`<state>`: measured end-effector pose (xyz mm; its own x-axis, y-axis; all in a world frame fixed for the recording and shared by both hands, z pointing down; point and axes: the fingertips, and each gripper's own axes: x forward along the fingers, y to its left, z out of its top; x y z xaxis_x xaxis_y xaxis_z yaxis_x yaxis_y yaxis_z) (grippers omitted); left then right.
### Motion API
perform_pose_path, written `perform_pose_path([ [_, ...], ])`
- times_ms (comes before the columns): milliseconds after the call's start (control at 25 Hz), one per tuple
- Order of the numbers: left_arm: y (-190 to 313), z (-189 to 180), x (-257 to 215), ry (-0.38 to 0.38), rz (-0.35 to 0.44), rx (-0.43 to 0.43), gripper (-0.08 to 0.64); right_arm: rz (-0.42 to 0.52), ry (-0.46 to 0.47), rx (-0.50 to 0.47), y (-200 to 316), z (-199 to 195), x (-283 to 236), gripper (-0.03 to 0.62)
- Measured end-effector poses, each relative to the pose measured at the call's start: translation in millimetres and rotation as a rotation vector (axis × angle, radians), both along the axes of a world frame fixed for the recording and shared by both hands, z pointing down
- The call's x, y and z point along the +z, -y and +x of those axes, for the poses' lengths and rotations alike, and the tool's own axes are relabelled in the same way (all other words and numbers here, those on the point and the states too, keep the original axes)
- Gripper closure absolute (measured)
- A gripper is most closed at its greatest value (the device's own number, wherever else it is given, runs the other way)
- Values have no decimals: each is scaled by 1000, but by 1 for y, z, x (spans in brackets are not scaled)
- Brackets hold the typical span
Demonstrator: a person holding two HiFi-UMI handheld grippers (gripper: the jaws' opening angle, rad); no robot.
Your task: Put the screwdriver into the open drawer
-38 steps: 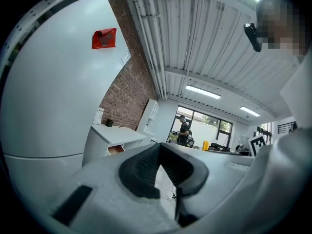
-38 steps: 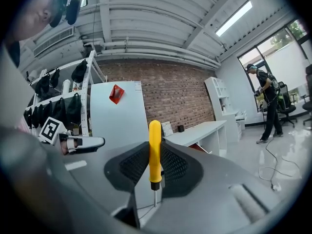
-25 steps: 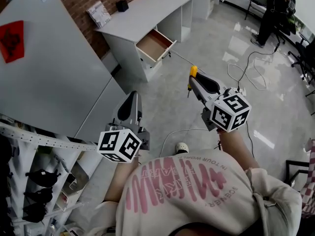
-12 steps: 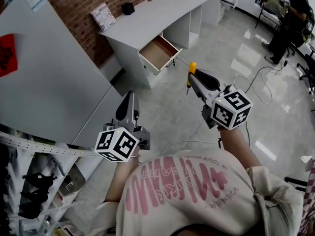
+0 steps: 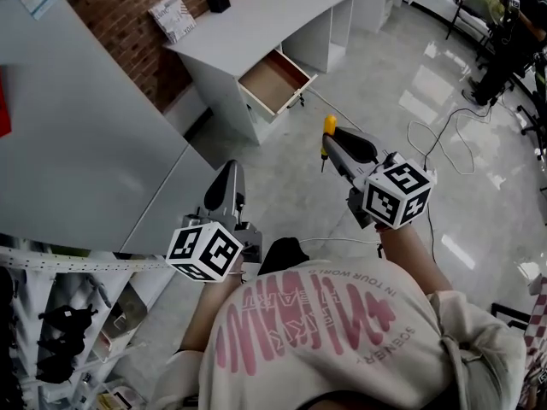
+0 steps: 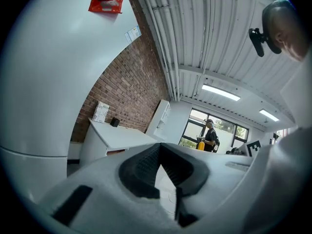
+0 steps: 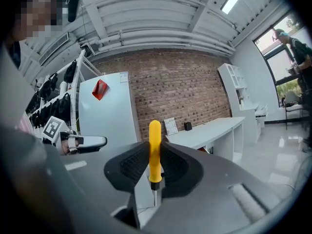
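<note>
Right gripper (image 7: 155, 161) tight on upright yellow screwdriver (image 7: 154, 143); left gripper (image 6: 159, 151) seemingly closed, empty; open drawer (image 5: 275, 80) well ahead.

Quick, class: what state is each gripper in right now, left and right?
Left gripper: jaws closed, nothing between them.
Right gripper: jaws closed on the screwdriver, yellow handle upward.

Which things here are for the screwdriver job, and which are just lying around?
For the job:
- yellow-handled screwdriver, clamped in the right gripper
- open drawer of the white desk

Just lying about:
- patterned booklet and small black box on the desk
- left gripper, shut and empty
</note>
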<state>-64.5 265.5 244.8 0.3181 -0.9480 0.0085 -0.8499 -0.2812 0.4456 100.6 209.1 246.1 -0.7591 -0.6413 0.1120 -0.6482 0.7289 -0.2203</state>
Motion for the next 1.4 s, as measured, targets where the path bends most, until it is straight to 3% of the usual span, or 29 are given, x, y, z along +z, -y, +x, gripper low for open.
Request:
perform_pose_path([
  [280, 38, -14, 11, -24, -35, 59, 557, -39, -28, 51, 30, -14, 14, 509],
  [480, 99, -49, 4, 4, -33, 114, 557, -33, -4, 101, 88, -50, 6, 509],
  [680, 141, -71, -7, 49, -11, 163, 557, -25, 18, 156, 122, -72, 1, 509],
  [880, 176, -89, -7, 47, -8, 209, 557, -21, 18, 198, 148, -91, 0, 509],
  [1400, 218, -111, 17, 31, -48, 290, 557, -59, -10, 267, 174, -118, 21, 509],
])
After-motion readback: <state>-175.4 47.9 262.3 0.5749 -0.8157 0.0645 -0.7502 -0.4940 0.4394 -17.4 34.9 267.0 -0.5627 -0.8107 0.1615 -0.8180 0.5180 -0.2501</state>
